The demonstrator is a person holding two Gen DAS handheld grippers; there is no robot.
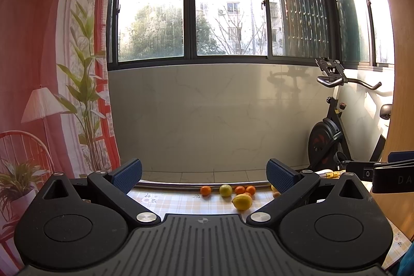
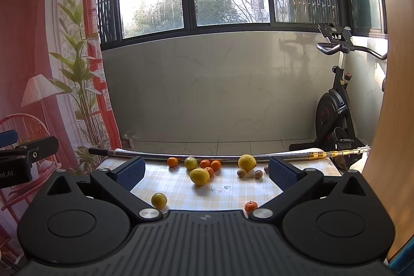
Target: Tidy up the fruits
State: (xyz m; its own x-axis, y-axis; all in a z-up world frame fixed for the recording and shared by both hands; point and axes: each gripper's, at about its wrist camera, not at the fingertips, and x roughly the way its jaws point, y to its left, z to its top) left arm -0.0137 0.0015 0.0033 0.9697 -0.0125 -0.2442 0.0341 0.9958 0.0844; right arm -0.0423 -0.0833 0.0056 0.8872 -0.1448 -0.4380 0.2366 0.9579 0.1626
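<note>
Fruit lies loose on a checked tablecloth (image 2: 181, 188). In the right wrist view a big lemon (image 2: 199, 176) sits mid-table, a second lemon (image 2: 247, 162) by the far rail, several small oranges (image 2: 210, 165) and a green-yellow fruit (image 2: 190, 163) beside them, some small brown fruits (image 2: 242, 173), a yellow-green fruit (image 2: 159, 200) and a small red-orange fruit (image 2: 250, 206) nearer. My right gripper (image 2: 207, 168) is open, empty, short of the fruit. The left wrist view shows the lemon (image 1: 242, 201), oranges (image 1: 245, 189) and green-yellow fruit (image 1: 225, 190). My left gripper (image 1: 204, 175) is open and empty.
A metal pole (image 2: 207, 155) with a gold end lies along the table's far edge. An exercise bike (image 2: 333, 105) stands at the right, by a wooden panel (image 2: 393, 120). A printed curtain (image 2: 51, 69) hangs left. The other gripper's body (image 1: 388, 177) shows at the right edge.
</note>
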